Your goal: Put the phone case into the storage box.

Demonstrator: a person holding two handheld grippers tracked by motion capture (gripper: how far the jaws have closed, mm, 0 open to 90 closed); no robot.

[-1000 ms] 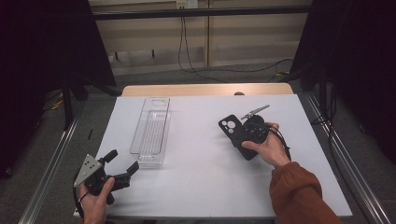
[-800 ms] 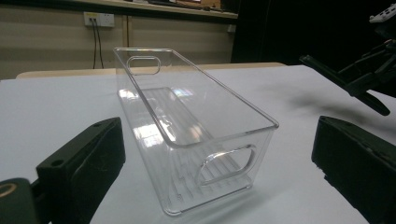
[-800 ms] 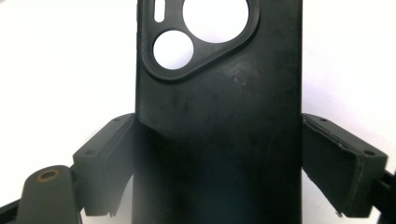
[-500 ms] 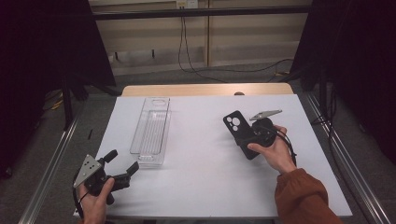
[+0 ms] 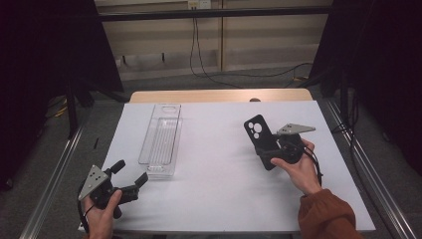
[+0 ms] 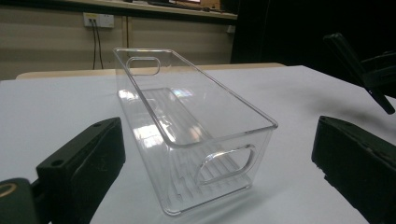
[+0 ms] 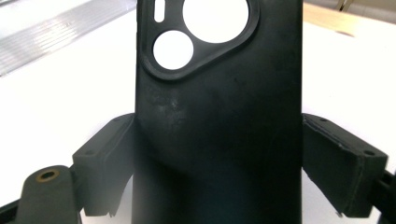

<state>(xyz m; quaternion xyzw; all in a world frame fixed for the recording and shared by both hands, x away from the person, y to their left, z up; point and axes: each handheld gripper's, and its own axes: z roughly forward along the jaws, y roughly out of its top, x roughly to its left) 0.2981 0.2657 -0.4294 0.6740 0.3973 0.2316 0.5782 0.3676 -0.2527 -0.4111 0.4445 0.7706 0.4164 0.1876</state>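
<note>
Rightward drifts the right hand-held gripper point(image 5: 271, 144), clamped across a black phone case point(image 5: 260, 139), away from the clear bin point(image 5: 161, 139); left hand-held gripper point(image 5: 130, 175) waits, gaping, holding nothing.

- Right forearm: rust-orange sleeve point(image 5: 326, 216), cuffed at the wrist.
- Left gripper point(image 5: 130, 175): black body, two blocky black jaws, grey three-cornered plate point(image 5: 93, 179) with small holes on top, black cable looping at the wrist.
- Right gripper point(image 5: 271, 149): black body, grey three-cornered plate point(image 5: 295, 129), thin black cable point(image 5: 314, 162) trailing over the hand; jaw pads matte black, small screw holes, brass-ringed hole point(image 7: 47, 175) on the linkage.
</note>
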